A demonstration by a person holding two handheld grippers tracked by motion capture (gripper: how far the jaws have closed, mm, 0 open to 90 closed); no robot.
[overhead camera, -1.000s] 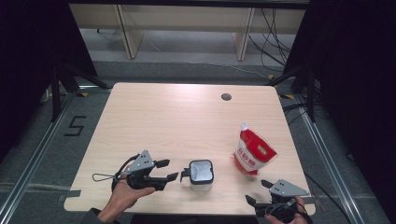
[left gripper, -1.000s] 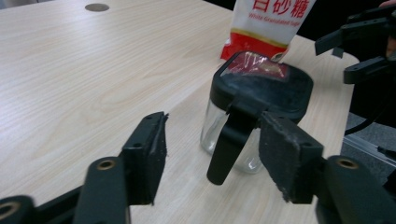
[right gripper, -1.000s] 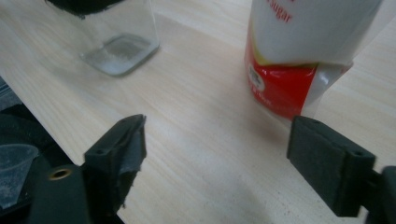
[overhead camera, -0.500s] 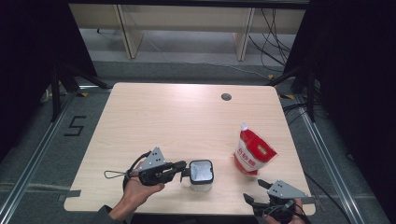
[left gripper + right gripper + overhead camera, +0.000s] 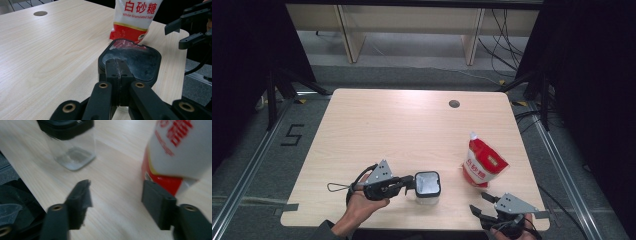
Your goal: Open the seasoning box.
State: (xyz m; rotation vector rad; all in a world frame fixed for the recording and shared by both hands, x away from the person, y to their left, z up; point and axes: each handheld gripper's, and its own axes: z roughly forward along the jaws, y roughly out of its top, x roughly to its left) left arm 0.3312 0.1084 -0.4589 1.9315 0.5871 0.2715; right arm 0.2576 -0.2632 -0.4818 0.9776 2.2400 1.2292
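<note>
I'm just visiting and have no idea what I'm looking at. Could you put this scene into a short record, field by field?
Setting: a light wooden table with a small round hole near its far edge
Operator: a person holding a two-jaw gripper in each hand
Left gripper: jaws closed at the black rim of the jar
Right gripper: jaws apart, holding nothing, near the table's front edge
Jar: clear, square, black-rimmed, standing upright
Pouch: red and white, labelled white granulated sugar, standing upright right of the jar
</note>
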